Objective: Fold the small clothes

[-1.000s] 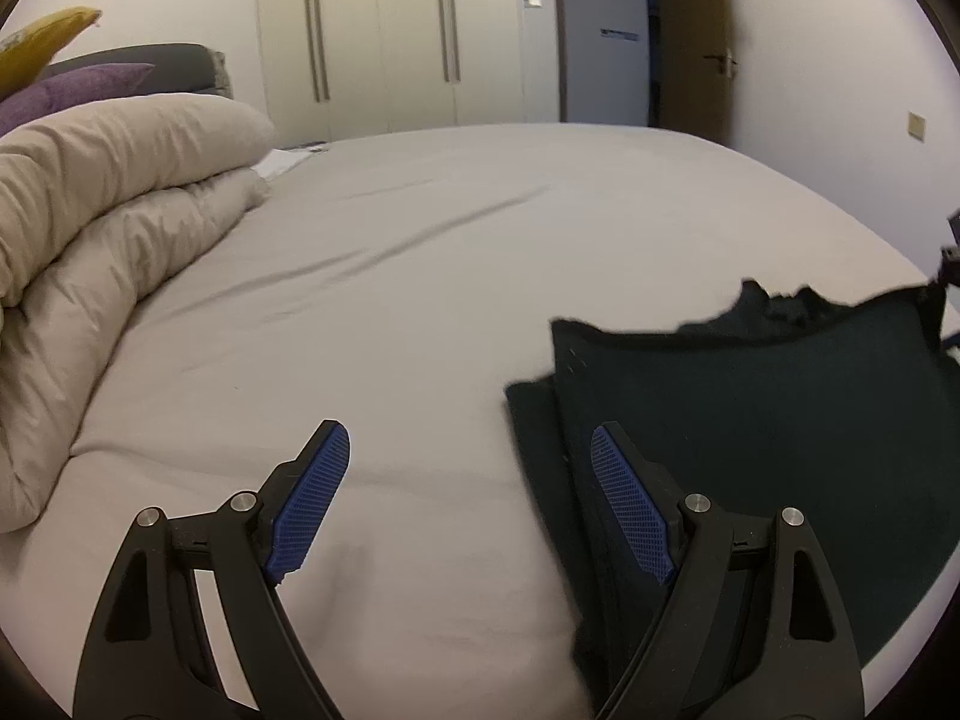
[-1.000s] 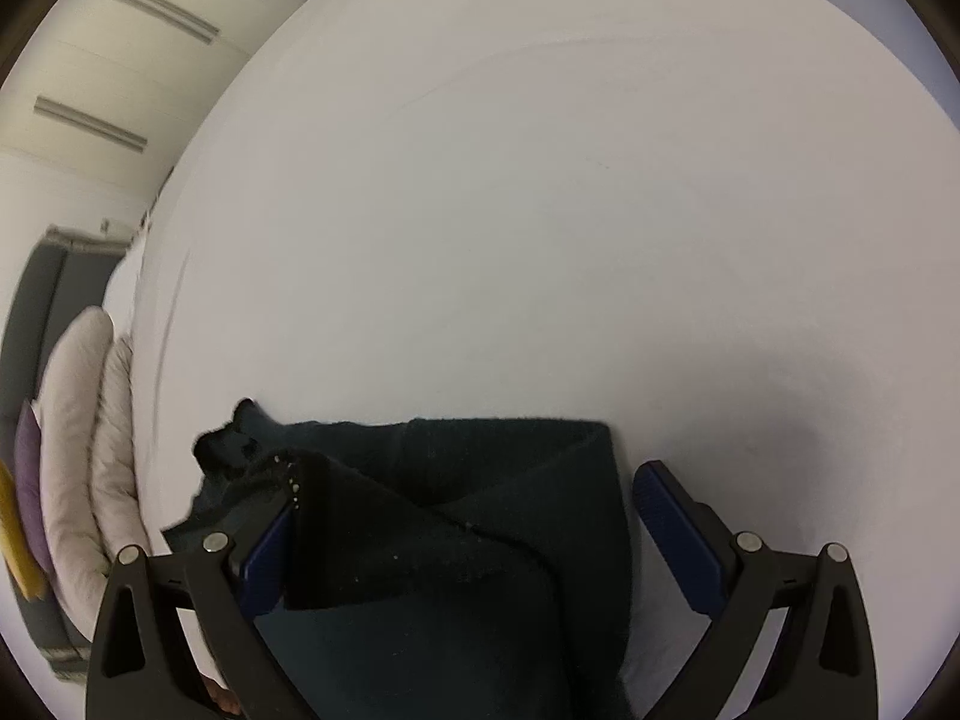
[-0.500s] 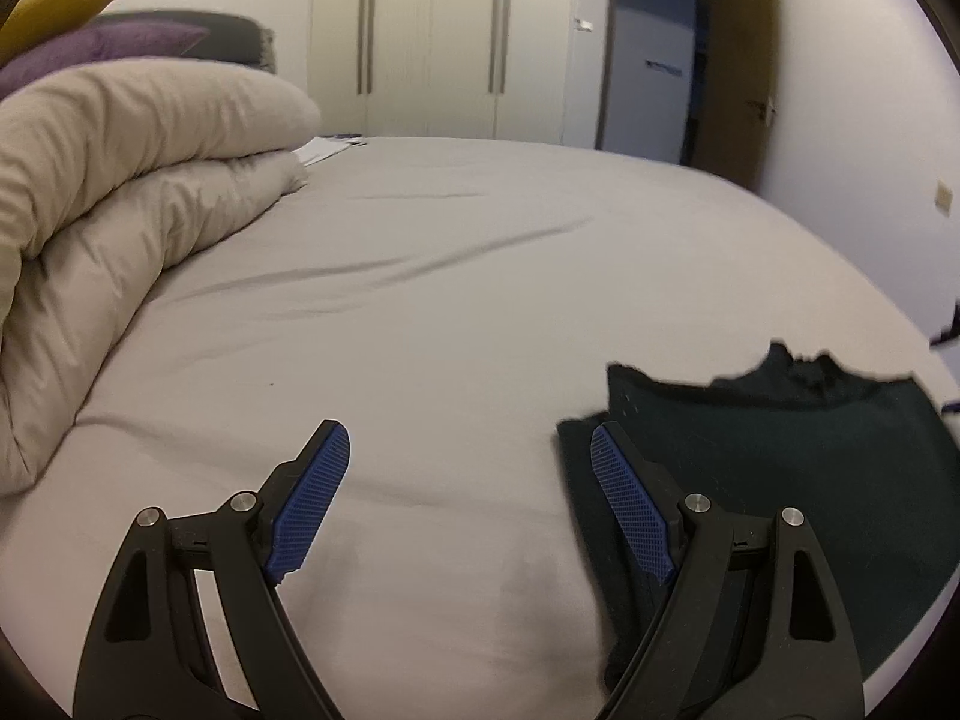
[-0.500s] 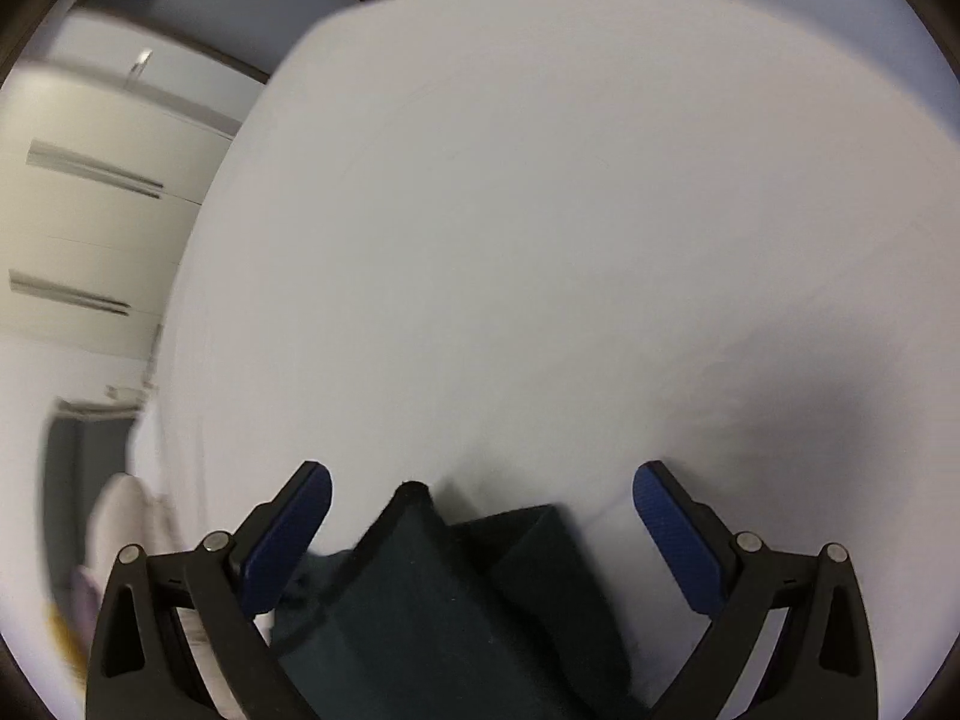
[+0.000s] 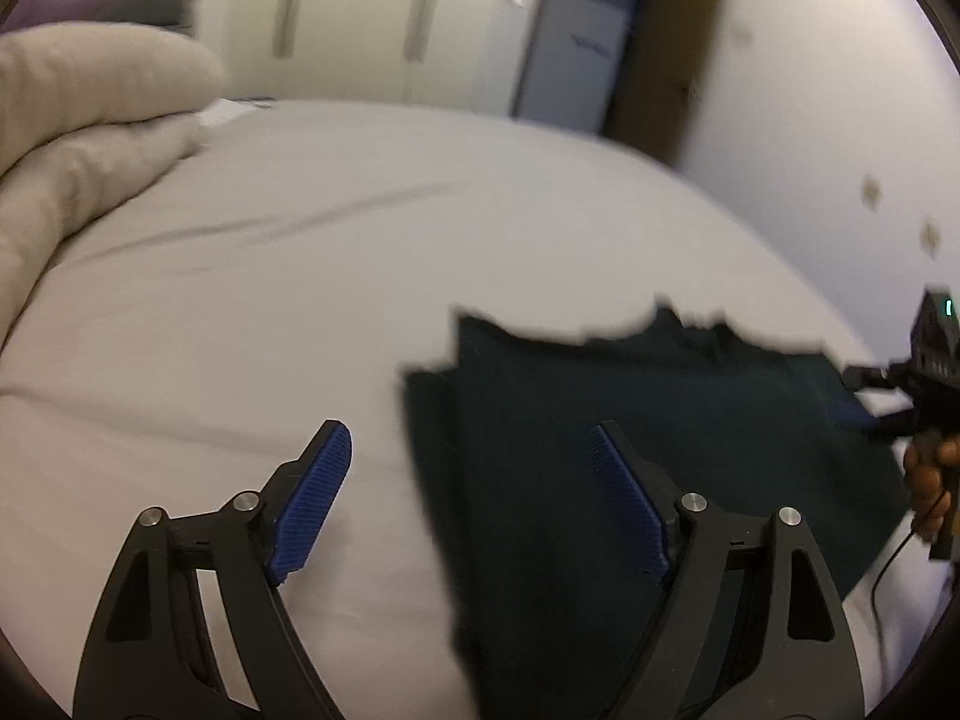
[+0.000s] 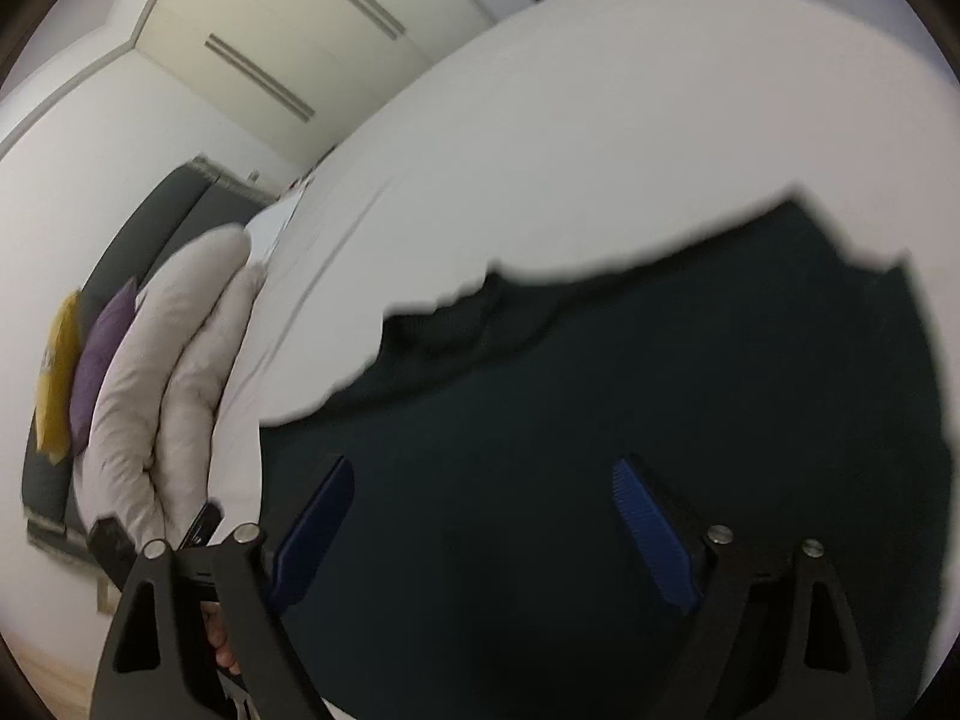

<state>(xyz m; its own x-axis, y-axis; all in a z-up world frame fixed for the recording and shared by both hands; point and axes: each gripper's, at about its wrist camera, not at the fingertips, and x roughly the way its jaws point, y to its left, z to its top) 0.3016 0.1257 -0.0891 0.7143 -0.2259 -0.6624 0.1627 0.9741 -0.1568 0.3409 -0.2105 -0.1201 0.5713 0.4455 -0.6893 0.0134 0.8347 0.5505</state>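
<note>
a dark green garment (image 5: 630,420) lies spread flat on a pale grey bed (image 5: 300,300), and everything here is placed from that garment. it sits toward the near edge of the bed, partly folded, with a narrower layer showing along its left side and an uneven, ragged-looking far edge. the left hand-held gripper (image 5: 468,492) hangs over the garment's left edge with its blue-padded fingers (image 5: 312,498) wide apart: one finger is over bare sheet just left of the garment, the other over the dark fabric, and nothing is pinched between them. the right hand-held gripper (image 6: 480,516) is over the middle of the garment, its jaws closing but well apart, both pads seen against the cloth without gripping it; in the left wrist view this tool appears at the garment's right side, held by a person's hand (image 5: 930,480). beyond the garment's left, a rolled beige duvet (image 5: 78,138) is heaped on the bed, with a purple pillow (image 6: 99,360) and a yellow pillow (image 6: 57,372) behind it. past the garment's far edge stand cream wardrobe doors (image 5: 360,12) and a doorway (image 5: 576,48). both views are blurred.
</note>
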